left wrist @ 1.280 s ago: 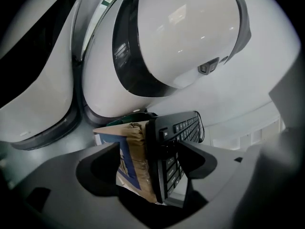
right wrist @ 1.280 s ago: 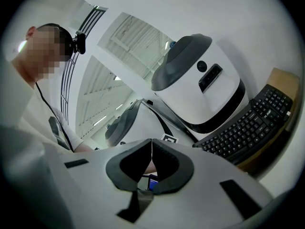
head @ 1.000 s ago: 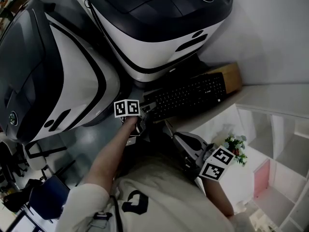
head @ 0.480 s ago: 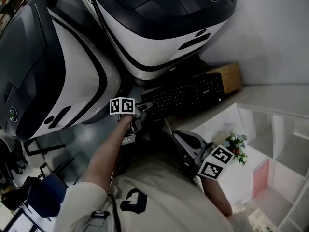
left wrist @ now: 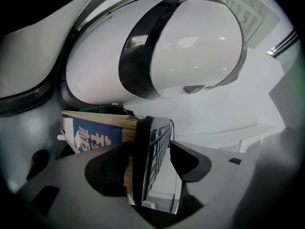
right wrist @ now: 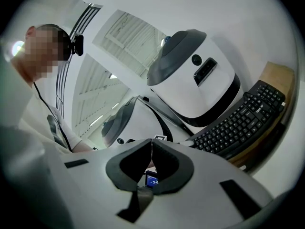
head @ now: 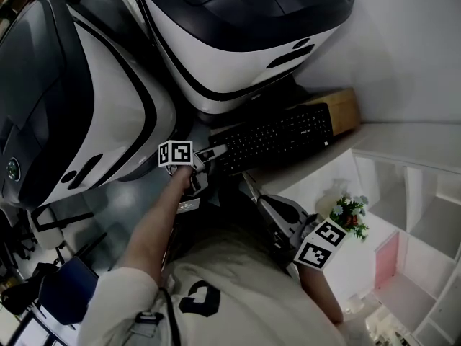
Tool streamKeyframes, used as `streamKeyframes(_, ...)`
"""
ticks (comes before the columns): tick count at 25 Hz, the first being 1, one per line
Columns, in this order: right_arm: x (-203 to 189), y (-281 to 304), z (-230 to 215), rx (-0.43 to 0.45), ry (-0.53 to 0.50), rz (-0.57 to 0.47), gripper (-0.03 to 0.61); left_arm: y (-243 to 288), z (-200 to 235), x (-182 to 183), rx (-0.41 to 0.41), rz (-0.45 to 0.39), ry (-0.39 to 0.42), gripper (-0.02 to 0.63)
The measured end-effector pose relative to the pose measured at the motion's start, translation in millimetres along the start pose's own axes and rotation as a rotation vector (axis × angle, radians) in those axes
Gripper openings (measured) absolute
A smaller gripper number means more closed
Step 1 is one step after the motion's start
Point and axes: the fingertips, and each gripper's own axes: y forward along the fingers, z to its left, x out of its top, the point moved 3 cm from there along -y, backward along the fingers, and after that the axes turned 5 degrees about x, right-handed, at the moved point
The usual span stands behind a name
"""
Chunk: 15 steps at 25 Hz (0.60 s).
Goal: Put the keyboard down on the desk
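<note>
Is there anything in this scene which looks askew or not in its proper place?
Yes. The keyboard sits askew: its far end appears to rest on a cardboard box, while the left gripper is shut on its near end, holding it at a slant.

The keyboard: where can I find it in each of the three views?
Head view: centre, the keyboard, its left end in the left tool.
Left gripper view: low centre, edge-on between the jaws.
Right gripper view: right edge, mid-height.
Shared landmark: the brown cardboard box next to it.
</note>
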Motion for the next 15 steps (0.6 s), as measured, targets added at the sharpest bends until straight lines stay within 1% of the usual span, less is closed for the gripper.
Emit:
streamKeyframes(1,-1.0,-0.8,-0.9,-0.003,0.004,0.0,0.025,0.7,-0.9,0.3,0.016,-0.001,0.01,0.274)
streamKeyframes(2,-1.3,-1.4,-1.7,-0.005,0.006,-0.003,0.025,1.7,-0.9,1.4,0.049,-0.005,0.028,0.297)
streamKeyframes(3,-1.0,-1.9,-2.4,-0.006,0.006,-0.007,0.025,2.8,0.5,3.0,0.092,-0.011,0.05,0.371)
streamKeyframes(5,-1.0,-2.6,-3.0,-0.009,0.005,-0.012,0.025,4.1,5.9,3.7,0.169,-0.007,0.087,0.379)
streamKeyframes(6,-1.7,-2.8,-3.0,-0.01,0.006,-0.011,0.025,5.0,8.2,2.4,0.186,0.001,0.091,0.379)
streamKeyframes(8,-3.1,-3.2,-3.1,-0.012,0.008,-0.006,0.025,10.0,10.5,0.8,0.184,0.013,0.077,0.379)
streamKeyframes(11,-3.8,-4.1,-3.6,-0.02,0.004,-0.002,0.025,20.2,12.6,4.6,0.185,0.003,0.059,0.378)
streamKeyframes(15,-5.6,-7.8,-6.9,-0.037,-0.009,0.008,0.025,19.0,17.7,5.8,0.196,0.01,0.048,0.377)
